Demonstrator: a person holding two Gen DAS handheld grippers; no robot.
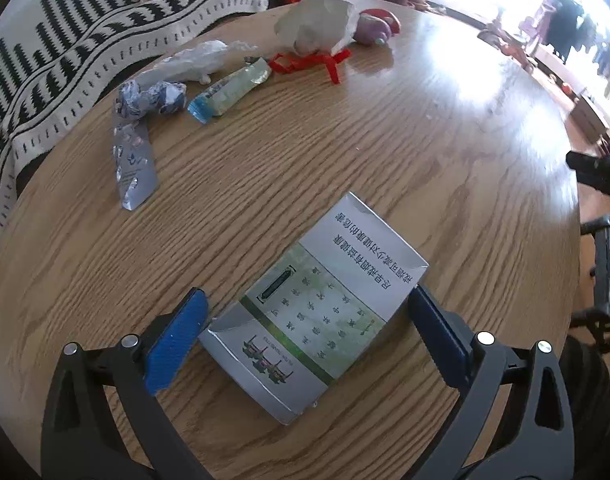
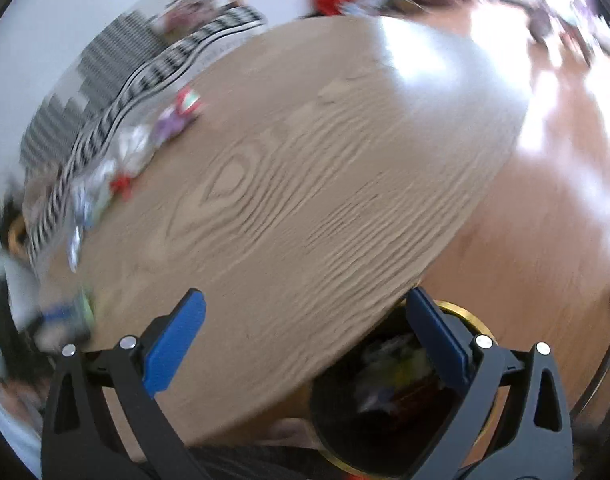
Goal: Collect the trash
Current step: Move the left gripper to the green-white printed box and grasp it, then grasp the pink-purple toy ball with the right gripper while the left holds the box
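- Left wrist view: left hand-held gripper (image 1: pixel 307 334) spread wide around one flat cigarette box (image 1: pixel 315 306) on the wooden surface (image 1: pixel 425 140); pads beside it. Farther back, one crumpled wrapper (image 1: pixel 145 112), one blue tube (image 1: pixel 229 90), one tissue (image 1: pixel 317 26).
- Right wrist view, blurred: right hand-held gripper (image 2: pixel 305 332) released, empty, above one dark bin (image 2: pixel 389 392) under the surface's edge.

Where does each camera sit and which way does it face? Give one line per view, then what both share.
Left wrist: on the left gripper, looking down along its open blue fingers at the cigarette pack lying between them on the round wooden table; wrappers beyond.
Right wrist: on the right gripper, blurred, over the table's edge and the dark trash bin below; open, empty.
Shared: the table, the striped blanket, and the trash pile.
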